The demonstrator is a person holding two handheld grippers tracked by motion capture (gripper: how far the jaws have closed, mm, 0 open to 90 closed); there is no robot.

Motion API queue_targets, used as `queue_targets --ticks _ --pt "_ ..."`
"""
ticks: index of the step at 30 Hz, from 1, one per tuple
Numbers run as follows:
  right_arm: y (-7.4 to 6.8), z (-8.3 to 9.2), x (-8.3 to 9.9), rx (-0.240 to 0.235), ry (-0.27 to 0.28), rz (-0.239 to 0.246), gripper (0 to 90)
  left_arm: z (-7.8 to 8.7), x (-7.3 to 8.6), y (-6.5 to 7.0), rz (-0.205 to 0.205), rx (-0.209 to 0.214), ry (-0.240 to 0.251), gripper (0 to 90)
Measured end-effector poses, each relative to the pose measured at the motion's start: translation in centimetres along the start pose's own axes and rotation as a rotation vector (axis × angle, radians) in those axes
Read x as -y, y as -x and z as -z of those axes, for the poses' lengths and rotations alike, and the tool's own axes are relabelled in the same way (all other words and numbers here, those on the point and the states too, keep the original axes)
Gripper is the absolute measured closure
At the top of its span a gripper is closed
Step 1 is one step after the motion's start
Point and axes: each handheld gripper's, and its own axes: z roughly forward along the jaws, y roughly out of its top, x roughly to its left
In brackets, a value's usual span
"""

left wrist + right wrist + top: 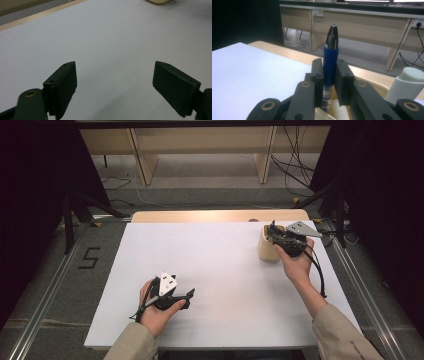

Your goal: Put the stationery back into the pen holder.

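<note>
Pen (330, 60), pinched upright by the right gripper's (329, 82) fingers over the cup (268, 251), may snag its rim; left gripper's (113, 87) fingers spread.

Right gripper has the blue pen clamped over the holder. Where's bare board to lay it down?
The white board is bare between the left gripper and the beige holder. The far right corner is crowded: holder, right gripper, blue pen, white-capped item.

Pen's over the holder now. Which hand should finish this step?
Right. The right gripper is shut on the blue pen, upright above the cream pen holder. The left gripper is open, resting far off on the white tabletop.
</note>
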Motion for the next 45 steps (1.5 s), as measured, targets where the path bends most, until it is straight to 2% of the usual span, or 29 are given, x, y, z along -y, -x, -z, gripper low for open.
queue_targets --ticks 15,24,28,30,37,45 --pt "0.2 -0.5 0.8 0.010 -0.066 -0.012 78.6 -0.1 0.1 0.1 -0.008 0.008 -0.008 19.5" --pt "0.1 -0.7 1.0 0.005 -0.076 -0.014 76.4 -0.1 0.1 0.2 -0.002 0.009 -0.004 19.5" --pt "0.1 -0.7 1.0 0.009 -0.082 -0.022 68.0 -0.1 0.1 0.1 -0.005 0.010 -0.010 19.5" --pt "0.0 -0.6 0.8 0.010 -0.091 -0.026 60.4 -0.1 0.1 0.1 -0.004 0.009 -0.009 19.5" --pt "-0.2 0.1 0.3 0.019 -0.113 -0.027 41.9 -0.1 0.1 0.1 -0.003 0.009 -0.012 19.5" --pt "-0.4 1.3 -0.4 0.036 -0.102 -0.012 31.3 -0.1 0.2 0.1 -0.002 0.009 -0.013 19.5"
